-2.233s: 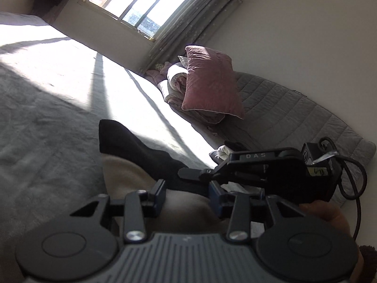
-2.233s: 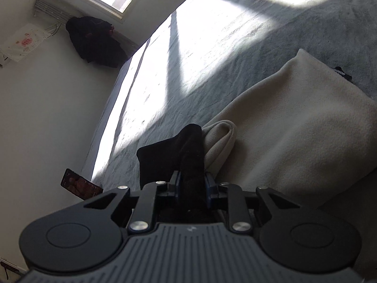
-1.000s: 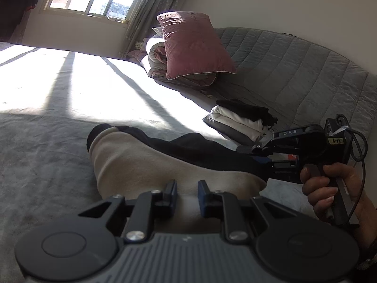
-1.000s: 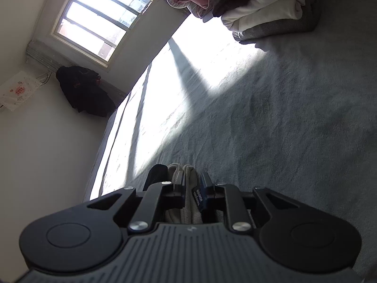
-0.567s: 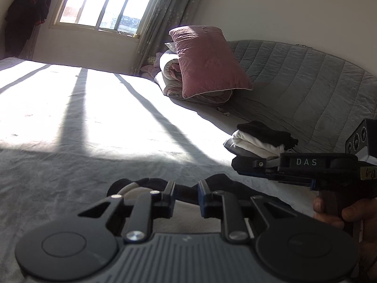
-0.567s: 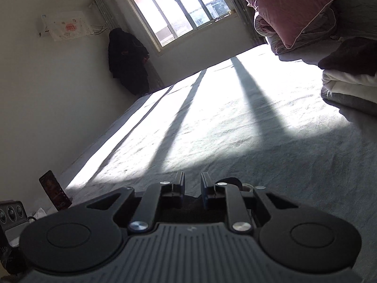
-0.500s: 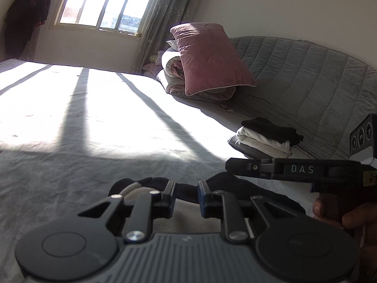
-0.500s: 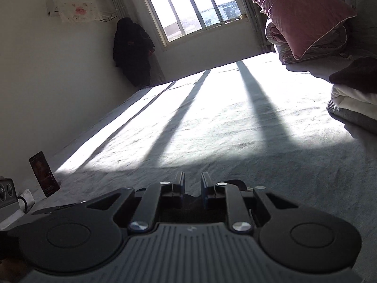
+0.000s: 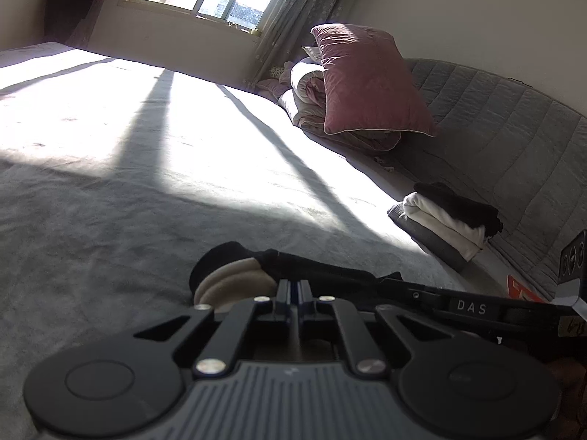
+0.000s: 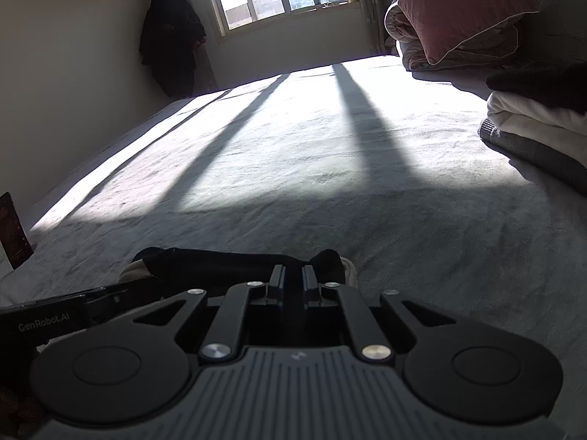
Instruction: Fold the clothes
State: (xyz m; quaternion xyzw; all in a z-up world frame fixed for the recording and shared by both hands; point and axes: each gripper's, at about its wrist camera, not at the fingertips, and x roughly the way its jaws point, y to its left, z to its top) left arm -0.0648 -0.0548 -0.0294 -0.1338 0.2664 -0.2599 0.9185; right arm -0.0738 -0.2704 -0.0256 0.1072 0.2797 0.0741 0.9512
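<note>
A folded garment (image 9: 234, 278), cream with a black layer on top, lies on the grey bed (image 9: 110, 201). My left gripper (image 9: 293, 286) is shut, its fingers nearly touching on the garment's near black edge. In the right wrist view the same garment (image 10: 220, 260) stretches to the left. My right gripper (image 10: 293, 278) is shut on its dark right end. The right gripper's body (image 9: 469, 306) crosses the lower right of the left wrist view. The left gripper's body (image 10: 55, 324) shows at the lower left of the right wrist view.
A stack of folded clothes (image 9: 447, 220), grey, white and black, sits on the bed to the right near the quilted headboard (image 9: 513, 139). A pink pillow (image 9: 367, 80) rests on rolled bedding. A phone (image 10: 13, 231) stands at the bed's left edge.
Both grippers lowered the folded garment from the air onto the bed. The left gripper's fingers have drawn closer together; the right's gap is unchanged.
</note>
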